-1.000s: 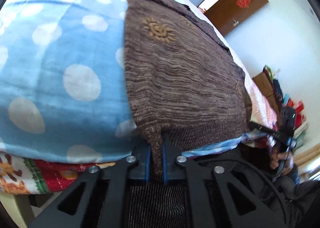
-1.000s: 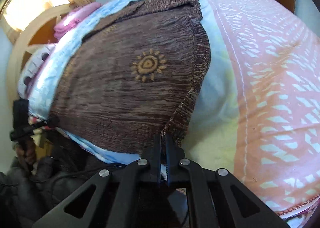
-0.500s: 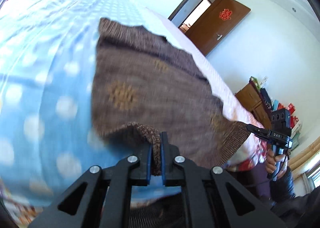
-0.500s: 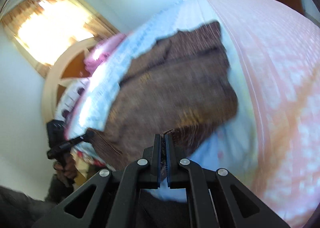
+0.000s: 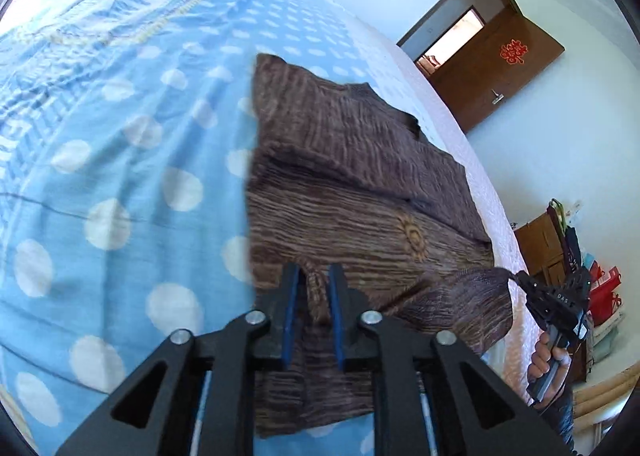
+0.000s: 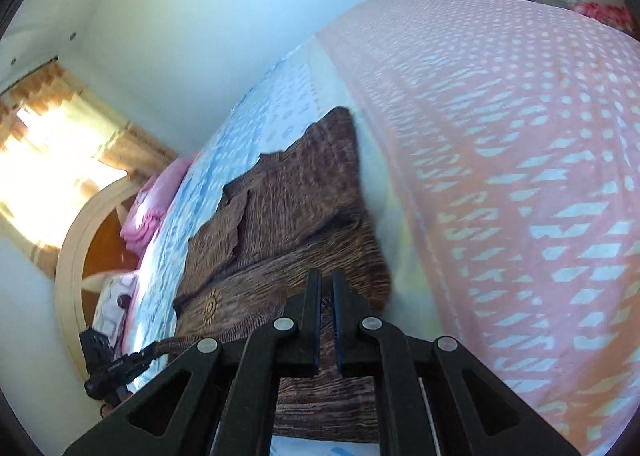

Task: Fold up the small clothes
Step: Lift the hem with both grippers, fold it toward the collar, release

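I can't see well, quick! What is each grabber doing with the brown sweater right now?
Left gripper: jaws opening, brown sweater hem loose between them.
Right gripper: shut on the sweater's other corner.

A home bedroom. Wide bed (image 5: 120,184) fills most of both wrist views, spread with a light-blue cover with white dots (image 5: 104,216) and beside it a pink-orange patterned cover (image 6: 520,196). Folded pink bedding (image 6: 152,200) sits near the head end. Arched cream-framed wooden headboard (image 6: 70,256) behind it. Curtained window (image 6: 48,160), bright with daylight, on the pale wall. Brown wooden door (image 5: 500,68) stands ajar, a red paper ornament (image 5: 513,52) stuck to it. Low wooden cabinet (image 5: 540,244) against the wall; hanging items and what look like red bags (image 5: 604,288) crowd next to it, too blurred to sort.
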{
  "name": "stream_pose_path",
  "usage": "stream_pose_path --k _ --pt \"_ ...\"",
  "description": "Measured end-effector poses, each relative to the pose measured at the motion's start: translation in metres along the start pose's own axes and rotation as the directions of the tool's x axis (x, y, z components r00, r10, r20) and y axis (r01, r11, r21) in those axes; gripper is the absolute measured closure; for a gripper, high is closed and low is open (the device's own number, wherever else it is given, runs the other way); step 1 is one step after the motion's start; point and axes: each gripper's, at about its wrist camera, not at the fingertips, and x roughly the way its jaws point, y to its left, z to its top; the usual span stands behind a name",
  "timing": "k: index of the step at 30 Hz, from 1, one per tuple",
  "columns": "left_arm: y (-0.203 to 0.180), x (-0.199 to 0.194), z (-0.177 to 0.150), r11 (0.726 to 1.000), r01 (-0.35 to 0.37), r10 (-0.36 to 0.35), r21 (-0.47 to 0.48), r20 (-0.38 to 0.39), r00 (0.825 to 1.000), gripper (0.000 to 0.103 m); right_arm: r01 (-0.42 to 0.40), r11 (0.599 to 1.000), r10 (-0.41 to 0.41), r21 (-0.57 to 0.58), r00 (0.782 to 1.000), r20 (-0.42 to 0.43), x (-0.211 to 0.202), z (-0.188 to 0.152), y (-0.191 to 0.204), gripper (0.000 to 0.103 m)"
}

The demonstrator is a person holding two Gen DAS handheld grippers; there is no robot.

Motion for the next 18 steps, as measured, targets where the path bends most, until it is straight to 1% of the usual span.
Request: stream_pose_path --k 1,3,4,6,8,10,11,12,14,17,18 --pt "0.002 -0.006 0.0 1.0 -0.015 0.015 0.02 0.016 1.0 0.069 0.003 1.0 -0.003 -0.017 1.0 0.018 -0.006 -0.001 0.001 0.098" --pt "0.004 -0.021 -0.002 0.996 -0.045 0.041 0.079 0.053 0.998 0.056 0.02 0.998 -0.017 -0.064 0.999 0.049 -0.016 -0.005 0.008 0.098" --pt "0.004 -0.027 -0.004 0.991 -0.055 0.047 0.122 0.066 0.997 0.055 0.028 0.995 -0.022 -0.094 0.998 0.057 -0.02 -0.008 0.013 0.098" --pt "0.002 -0.029 -0.004 0.978 -0.05 0.038 0.204 0.062 0.997 0.055 0.059 0.986 -0.05 -0.156 0.997 0.063 -0.022 -0.016 0.021 0.097" --pt "-0.007 -0.027 -0.006 0.95 -0.054 0.038 0.308 0.056 0.998 0.055 0.07 0.98 -0.062 -0.185 0.997 0.05 -0.019 -0.022 0.025 0.097" --pt "-0.017 -0.019 -0.007 0.921 -0.073 0.052 0.384 0.063 0.997 0.036 0.061 0.98 -0.057 -0.192 0.998 0.025 -0.014 -0.027 0.03 0.097" --pt "-0.022 -0.014 -0.005 0.907 -0.084 0.059 0.412 0.072 0.996 0.033 0.054 0.981 -0.051 -0.188 0.999 0.018 -0.014 -0.03 0.03 0.097" --pt "-0.027 -0.007 -0.002 0.896 -0.089 0.063 0.434 0.076 0.995 0.032 0.045 0.982 -0.044 -0.183 0.999 0.012 -0.012 -0.032 0.032 0.097" --pt "-0.033 0.004 0.004 0.887 -0.09 0.066 0.453 0.068 0.996 0.032 0.042 0.982 -0.041 -0.185 0.999 0.007 -0.009 -0.035 0.036 0.097" --pt "-0.034 0.024 0.01 0.9 -0.054 0.048 0.433 0.024 0.999 0.032 0.064 0.977 -0.062 -0.204 0.998 0.016 -0.012 -0.034 0.041 0.097" --pt "-0.034 0.031 0.01 0.901 -0.052 0.053 0.431 0.01 0.999 0.032 0.07 0.976 -0.067 -0.208 0.998 0.019 -0.013 -0.035 0.041 0.097"
